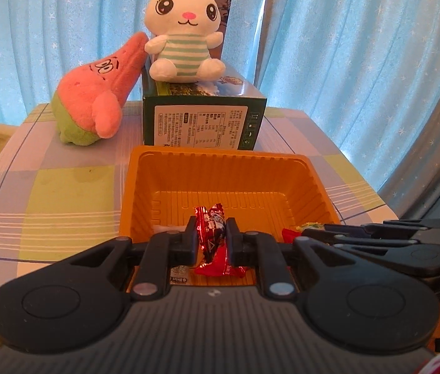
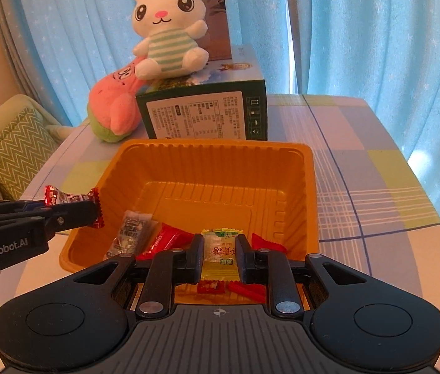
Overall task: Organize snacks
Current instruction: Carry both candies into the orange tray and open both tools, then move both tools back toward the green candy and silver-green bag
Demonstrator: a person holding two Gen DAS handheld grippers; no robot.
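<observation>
Orange ribbed tray [image 2: 308,193]. Red-and-white wrapped candy [image 1: 214,233] in black left gripper [image 1: 210,243]. Yellow packet [image 2: 220,257], red lettering, in black right gripper [image 2: 220,260]. White rabbit plush [image 1: 182,28], mint-striped shirt. Pink star plush [image 1: 95,99], green base. Dark green box [image 1: 204,118]. Pastel plaid tablecloth [image 1: 64,193]. Blue starred curtains [image 1: 360,46].

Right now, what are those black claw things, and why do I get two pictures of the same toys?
They are two grabbing tools that a person holds, one per hand. Each carries a camera looking along its fingers, so each picture is one tool's own view. The left gripper pinches a shiny red wrapped candy. The right gripper pinches a yellow candy packet. Below both sits an orange plastic tray with more wrapped sweets, on a checked tablecloth. Behind it, a white plush bunny sits on a green cardboard box, beside a pink starfish plush.
</observation>
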